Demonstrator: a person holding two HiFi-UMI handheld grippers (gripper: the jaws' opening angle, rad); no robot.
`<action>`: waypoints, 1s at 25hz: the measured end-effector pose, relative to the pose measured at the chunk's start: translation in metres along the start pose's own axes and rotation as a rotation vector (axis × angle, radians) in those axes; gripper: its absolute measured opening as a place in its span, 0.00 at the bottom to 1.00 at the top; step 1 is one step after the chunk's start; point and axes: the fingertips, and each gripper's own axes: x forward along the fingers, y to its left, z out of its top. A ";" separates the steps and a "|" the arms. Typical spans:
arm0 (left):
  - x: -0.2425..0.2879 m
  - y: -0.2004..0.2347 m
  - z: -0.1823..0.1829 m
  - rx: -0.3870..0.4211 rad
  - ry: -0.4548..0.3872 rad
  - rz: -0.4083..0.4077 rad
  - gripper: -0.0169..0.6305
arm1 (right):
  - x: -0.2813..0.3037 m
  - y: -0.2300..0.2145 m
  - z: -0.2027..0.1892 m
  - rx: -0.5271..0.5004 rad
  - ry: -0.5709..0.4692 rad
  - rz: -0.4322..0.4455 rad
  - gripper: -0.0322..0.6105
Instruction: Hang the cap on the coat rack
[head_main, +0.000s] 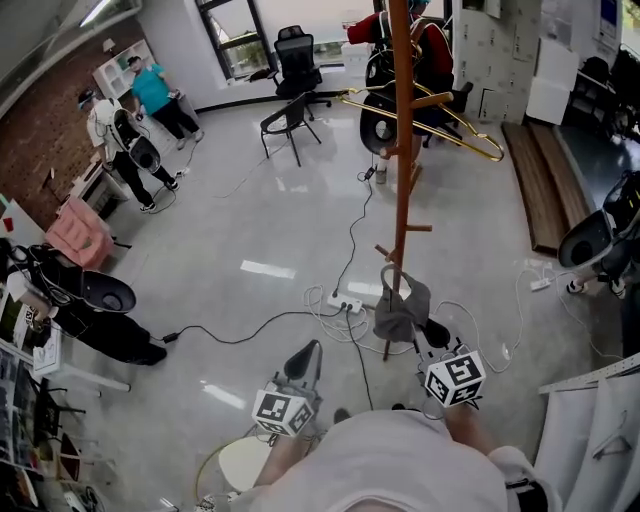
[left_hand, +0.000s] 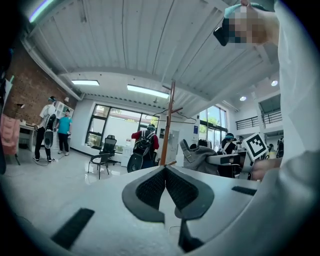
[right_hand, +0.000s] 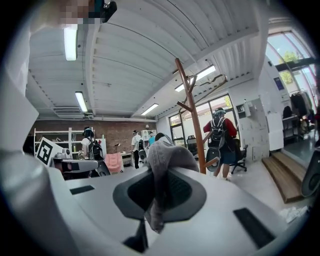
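- Right gripper (right_hand: 159, 196): fingers clenched on a fold of the grey cap (right_hand: 167, 156). Fabric bunches above the pads and a strip hangs below them.
- Head view: the cap (head_main: 400, 308) dangles at lower centre of frame, close against the lower pole of the coat rack (head_main: 402, 150). Cannot tell whether it touches the pole; no peg goes through it.
- Left gripper (left_hand: 165, 172): fingers closed together, nothing between them. It sits low, left of centre in the head view, apart from the cap.
- Step in hand, as judged: approach. The cap is grasped and at the rack, not yet hung.
- Next move calls for raising the cap to a free peg (head_main: 418, 228) — short ones stick out mid-pole — setting its opening over the peg tip, then releasing the fingers.
- Risk: limp fabric may slide off a short peg. A wire hanger (head_main: 450, 125) hangs on the upper arms — best avoided.
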 end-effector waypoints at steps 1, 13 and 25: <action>0.002 0.006 0.000 0.006 0.007 -0.013 0.04 | 0.004 0.002 0.001 0.002 -0.005 -0.011 0.08; 0.015 0.042 0.001 -0.008 0.012 -0.088 0.04 | 0.030 0.009 0.014 -0.013 -0.033 -0.099 0.08; 0.024 0.043 -0.003 -0.021 0.008 -0.124 0.04 | 0.056 -0.011 0.083 -0.084 -0.145 -0.145 0.08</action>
